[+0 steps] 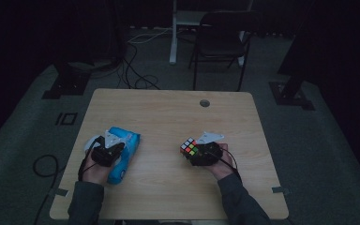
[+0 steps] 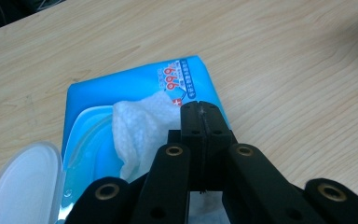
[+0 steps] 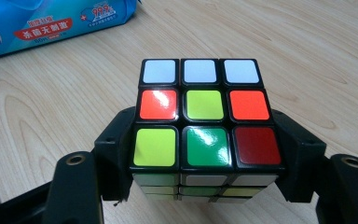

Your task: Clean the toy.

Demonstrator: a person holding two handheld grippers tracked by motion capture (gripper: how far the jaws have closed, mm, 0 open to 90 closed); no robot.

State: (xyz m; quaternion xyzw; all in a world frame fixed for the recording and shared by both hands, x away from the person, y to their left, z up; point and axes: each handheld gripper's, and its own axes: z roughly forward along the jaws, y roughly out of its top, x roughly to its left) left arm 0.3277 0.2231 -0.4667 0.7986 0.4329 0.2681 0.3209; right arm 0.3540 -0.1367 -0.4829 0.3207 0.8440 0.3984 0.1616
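Observation:
A blue wet-wipe pack (image 1: 126,149) lies on the left of the wooden table (image 1: 168,117), its clear lid (image 2: 23,179) flipped open. A white wipe (image 2: 140,126) sticks up out of the opening. My left gripper (image 2: 204,111) is over the pack, jaws pressed together on the wipe's edge; from above the left gripper (image 1: 108,149) covers the pack's near end. My right gripper (image 3: 207,140) is shut on a Rubik's cube (image 3: 204,112), one jaw on each side. The cube (image 1: 189,147) sits at right of centre, just left of the right gripper (image 1: 205,153). The pack (image 3: 51,18) lies beyond the cube.
A round cable hole (image 1: 205,103) sits near the table's far edge. Beyond the table stand a dark folding chair (image 1: 222,40) and a white desk leg (image 1: 173,33), with cables (image 1: 136,70) on the floor. Bare tabletop lies between the two grippers.

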